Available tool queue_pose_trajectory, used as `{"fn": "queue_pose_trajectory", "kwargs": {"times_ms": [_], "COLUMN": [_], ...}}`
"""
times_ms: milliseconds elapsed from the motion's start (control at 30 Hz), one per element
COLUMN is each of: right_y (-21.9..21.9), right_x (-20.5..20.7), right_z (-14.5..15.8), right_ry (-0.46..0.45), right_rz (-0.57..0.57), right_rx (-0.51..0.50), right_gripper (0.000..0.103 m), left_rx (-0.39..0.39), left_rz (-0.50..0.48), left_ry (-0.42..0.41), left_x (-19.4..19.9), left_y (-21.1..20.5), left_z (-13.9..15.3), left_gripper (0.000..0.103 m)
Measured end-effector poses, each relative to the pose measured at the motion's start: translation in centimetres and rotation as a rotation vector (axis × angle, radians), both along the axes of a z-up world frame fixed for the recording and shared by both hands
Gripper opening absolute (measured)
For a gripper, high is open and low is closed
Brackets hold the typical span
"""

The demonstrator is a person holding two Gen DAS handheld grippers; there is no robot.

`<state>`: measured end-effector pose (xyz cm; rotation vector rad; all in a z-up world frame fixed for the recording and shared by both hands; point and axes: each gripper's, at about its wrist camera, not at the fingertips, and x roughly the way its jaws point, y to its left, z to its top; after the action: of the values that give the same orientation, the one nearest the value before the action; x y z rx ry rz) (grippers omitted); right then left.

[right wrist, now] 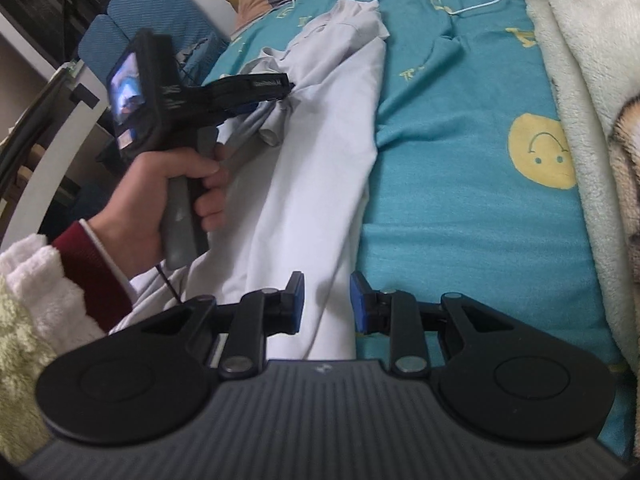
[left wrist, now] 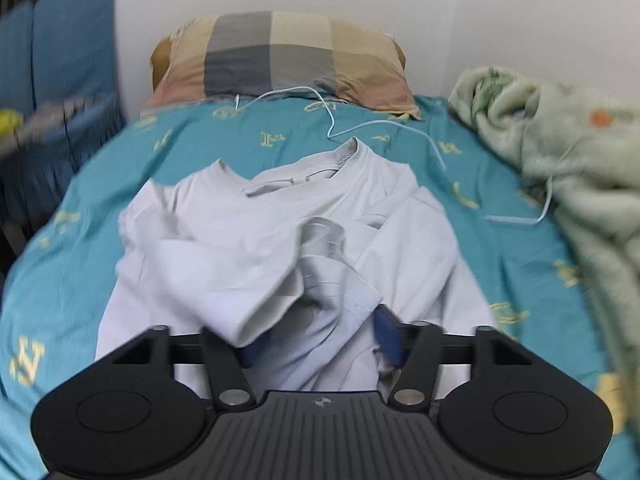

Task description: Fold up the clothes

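Note:
A pale grey T-shirt [left wrist: 248, 240] lies on the teal bedsheet [left wrist: 500, 248], collar toward the pillow. My left gripper [left wrist: 320, 340] has a bunched sleeve of the shirt between its blue pads, with the fabric draped over the left pad. In the right wrist view the left gripper [right wrist: 276, 96] holds that bunch lifted above the shirt [right wrist: 320, 168]. My right gripper [right wrist: 326, 304] is open and empty, low over the shirt's right edge near the hem, one pad over the cloth and one over the sheet [right wrist: 460, 200].
A checked pillow [left wrist: 280, 56] lies at the head of the bed. A fluffy green blanket [left wrist: 580, 168] is heaped along the right side. A thin pale cable [left wrist: 384, 124] runs across the sheet beyond the collar. Blue cushions [left wrist: 60, 60] stand at the left.

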<state>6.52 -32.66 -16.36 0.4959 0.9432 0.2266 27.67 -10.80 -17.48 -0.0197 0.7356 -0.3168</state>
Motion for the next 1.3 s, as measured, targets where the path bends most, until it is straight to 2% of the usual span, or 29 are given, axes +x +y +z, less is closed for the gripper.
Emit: {"fn": "queue_pose_trajectory", "kwargs": {"times_ms": [100, 200, 267, 333, 400, 467, 500, 533, 567, 600, 733, 867, 900, 933, 967, 1000, 1033, 1167, 1233, 1300], "right_y": [0.0, -0.1, -0.1, 0.0, 0.0, 0.0, 0.0, 0.0, 0.0, 0.1, 0.3, 0.7, 0.8, 0.9, 1.0, 1.0, 1.0, 1.1, 1.1, 1.3], "right_x": [0.0, 0.0, 0.0, 0.0, 0.0, 0.0, 0.0, 0.0, -0.1, -0.2, 0.0, 0.4, 0.5, 0.7, 0.8, 0.9, 1.1, 1.6, 1.7, 1.6], "right_z": [0.1, 0.1, 0.2, 0.1, 0.0, -0.2, -0.2, -0.2, -0.2, -0.1, -0.4, -1.0, -1.2, -1.4, -1.6, -1.7, -1.9, -2.5, -2.4, -2.1], "right_ry": [0.004, 0.002, 0.001, -0.002, 0.003, 0.013, 0.016, 0.015, 0.014, 0.013, 0.02, 0.033, 0.035, 0.037, 0.039, 0.042, 0.045, 0.047, 0.04, 0.01], "right_rz": [0.004, -0.003, -0.007, -0.008, -0.01, -0.015, -0.016, -0.016, -0.016, -0.016, -0.003, 0.015, 0.02, 0.026, 0.03, 0.033, 0.033, 0.042, 0.042, 0.043], "right_rx": [0.011, 0.014, 0.013, 0.007, -0.004, -0.013, -0.015, -0.017, -0.019, -0.021, -0.018, -0.022, -0.025, -0.028, -0.031, -0.032, -0.032, -0.038, -0.031, -0.025], "right_gripper": [0.029, 0.029, 0.029, 0.029, 0.029, 0.029, 0.029, 0.029, 0.029, 0.029, 0.029, 0.029, 0.029, 0.029, 0.029, 0.029, 0.029, 0.029, 0.029, 0.029], "left_rx": [-0.174, -0.315, -0.406, -0.518, -0.597, -0.626, -0.638, -0.65, -0.64, -0.621, -0.493, -0.401, -0.376, -0.352, -0.328, -0.304, -0.291, -0.248, -0.212, -0.182], "left_rz": [0.033, 0.094, 0.169, 0.226, 0.256, 0.295, 0.304, 0.31, 0.303, 0.291, 0.226, 0.173, 0.162, 0.151, 0.14, 0.129, 0.118, 0.057, -0.006, -0.029], "left_ry": [0.072, 0.125, 0.162, 0.174, 0.173, 0.18, 0.188, 0.196, 0.189, 0.176, 0.123, 0.128, 0.138, 0.148, 0.158, 0.168, 0.173, 0.137, 0.099, 0.045], "left_x": [-1.6, -2.4, -2.1, -1.5, -0.5, 0.9, 1.8, 2.7, 3.5, 4.3, 7.6, 10.4, 10.9, 11.4, 11.9, 12.4, 12.7, 12.0, 10.5, 7.9], "left_y": [4.4, 8.0, 9.8, 11.2, 11.6, 11.3, 11.0, 10.5, 10.0, 9.3, 5.8, 2.3, 1.6, 0.9, 0.2, -0.5, -0.8, -1.2, -1.1, -0.5], "left_z": [1.0, 0.4, -0.3, -0.9, -1.1, -1.3, -1.3, -1.3, -1.0, -0.5, 1.4, 1.0, 0.3, -0.3, -1.0, -1.7, -2.3, -3.2, -2.5, -1.4], "left_gripper": [0.074, 0.077, 0.077, 0.077, 0.076, 0.07, 0.058, 0.036, 0.024, 0.005, 0.002, 0.003, 0.008, 0.019, 0.026, 0.04, 0.046, 0.052, 0.065, 0.079]}}
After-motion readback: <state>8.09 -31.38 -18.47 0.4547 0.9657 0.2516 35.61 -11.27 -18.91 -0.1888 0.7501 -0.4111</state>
